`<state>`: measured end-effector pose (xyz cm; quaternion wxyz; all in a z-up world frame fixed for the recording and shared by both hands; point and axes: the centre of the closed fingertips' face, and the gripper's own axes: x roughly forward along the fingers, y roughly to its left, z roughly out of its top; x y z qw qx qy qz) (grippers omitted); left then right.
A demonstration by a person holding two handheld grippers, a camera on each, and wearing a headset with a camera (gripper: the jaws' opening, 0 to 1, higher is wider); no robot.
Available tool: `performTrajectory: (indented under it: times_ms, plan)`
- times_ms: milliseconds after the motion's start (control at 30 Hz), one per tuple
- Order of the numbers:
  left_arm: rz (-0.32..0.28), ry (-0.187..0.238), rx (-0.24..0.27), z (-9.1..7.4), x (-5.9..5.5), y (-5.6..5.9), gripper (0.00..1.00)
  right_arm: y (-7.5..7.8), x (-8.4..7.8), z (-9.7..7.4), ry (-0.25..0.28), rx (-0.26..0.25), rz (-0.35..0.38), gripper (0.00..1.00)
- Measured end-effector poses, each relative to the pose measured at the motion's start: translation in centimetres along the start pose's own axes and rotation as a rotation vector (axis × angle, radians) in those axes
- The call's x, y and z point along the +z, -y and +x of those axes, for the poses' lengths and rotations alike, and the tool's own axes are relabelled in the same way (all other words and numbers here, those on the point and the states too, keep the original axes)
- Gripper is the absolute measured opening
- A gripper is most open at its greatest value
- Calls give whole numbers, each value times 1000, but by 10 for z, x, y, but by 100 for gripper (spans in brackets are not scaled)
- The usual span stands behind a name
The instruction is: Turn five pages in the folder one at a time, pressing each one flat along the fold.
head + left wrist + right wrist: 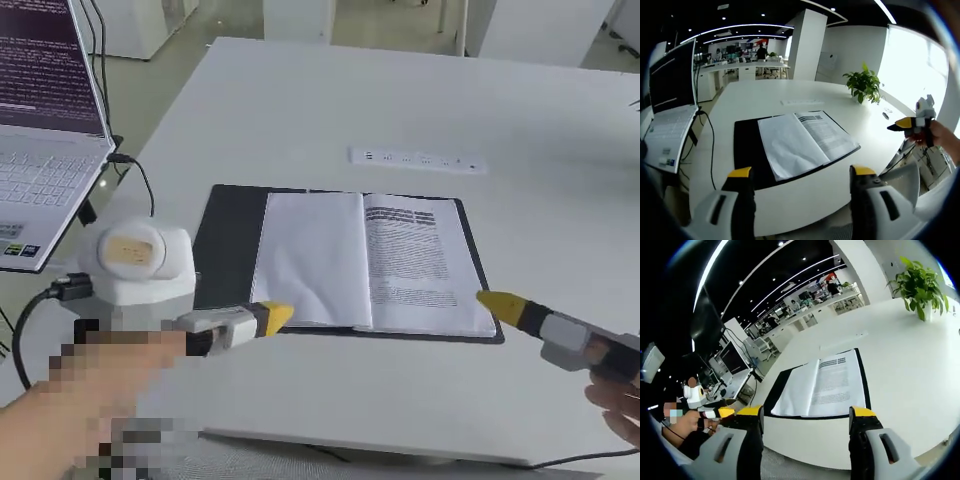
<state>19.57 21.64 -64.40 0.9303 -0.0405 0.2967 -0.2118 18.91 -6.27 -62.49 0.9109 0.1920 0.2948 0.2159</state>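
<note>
A black folder (228, 236) (746, 145) (777, 387) lies open on the white table, with a blank white page (308, 258) on the left and a printed page (413, 262) (837, 382) on the right. My left gripper (268, 318) (802, 172) hovers open off the folder's near left corner, nothing between its yellow-tipped jaws. My right gripper (497, 303) (806, 412) stands open just off the folder's near right corner, holding nothing. In the left gripper view the right gripper (907, 124) shows at the far right. In the right gripper view the left gripper (722, 412) shows at the left.
An open laptop (40, 130) (670, 115) sits at the table's left with a black cable (140, 180) trailing from it. A white power strip (418, 160) lies beyond the folder. A potted plant (863, 85) (917, 282) stands at the table's far side.
</note>
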Motion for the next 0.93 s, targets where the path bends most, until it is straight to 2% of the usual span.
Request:
performTrajectory:
  times_ms: [33, 133, 200, 367, 500, 633, 933]
  plan:
    - [-4, 4, -1, -5, 2, 1, 78, 1, 3, -5, 2, -15, -31, 69]
    - [-4, 6, 3, -14, 7, 4, 81, 0, 10, -14, 11, -27, -61, 70]
    - [11, 14, 13, -21, 12, 5, 82, 2, 19, -20, 34, -42, -103, 70]
    - [40, 36, 22, -36, 26, 9, 85, 7, 30, -31, 70, -73, -119, 72]
    - [44, 35, 28, -43, 29, 10, 88, 15, 23, -34, 65, -98, -103, 81]
    - [43, 22, 27, -48, 26, 11, 88, 20, 10, -37, 30, -115, -111, 80]
    - [45, 33, 19, -56, 30, 15, 90, 19, 12, -43, 48, -110, -88, 81]
